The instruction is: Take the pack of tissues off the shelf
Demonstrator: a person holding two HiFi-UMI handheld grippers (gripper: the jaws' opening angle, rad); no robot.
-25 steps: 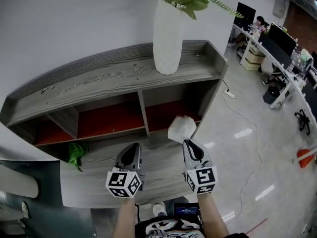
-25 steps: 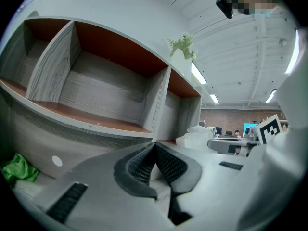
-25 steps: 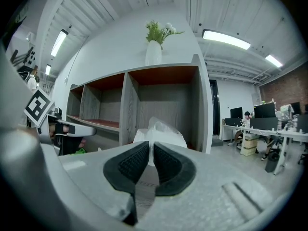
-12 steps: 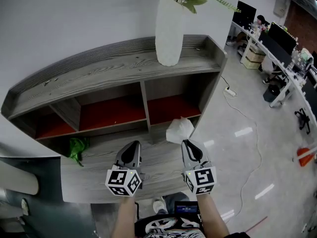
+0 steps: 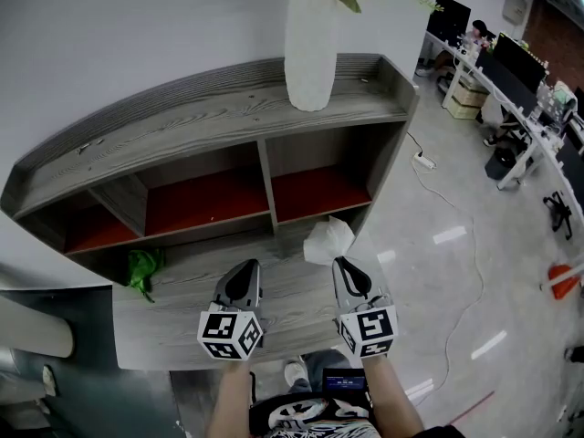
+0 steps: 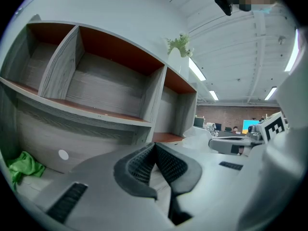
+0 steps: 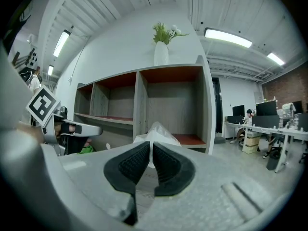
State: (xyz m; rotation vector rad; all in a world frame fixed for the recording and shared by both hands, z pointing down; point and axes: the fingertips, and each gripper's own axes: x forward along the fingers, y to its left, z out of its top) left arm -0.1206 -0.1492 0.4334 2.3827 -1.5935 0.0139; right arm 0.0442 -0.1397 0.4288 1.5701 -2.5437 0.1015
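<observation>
**Right gripper (image 5: pixel 340 265) holds the pack of tissues (image 5: pixel 329 239) clear of the shelf (image 5: pixel 228 121)**

I have its jaws pinched on the wrapper's near edge, so the pack hangs outside the shelf's right compartment (image 5: pixel 315 190). Left gripper (image 5: pixel 245 275), closed and empty, sits over the shelf's lower ledge (image 5: pixel 173 322). Open floor (image 5: pixel 438 272) right of the shelf leaves room.

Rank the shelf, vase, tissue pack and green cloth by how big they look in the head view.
1. shelf
2. vase
3. tissue pack and green cloth: they look about alike, and the pack is raised nearer the camera, so they are not ranked.
</observation>
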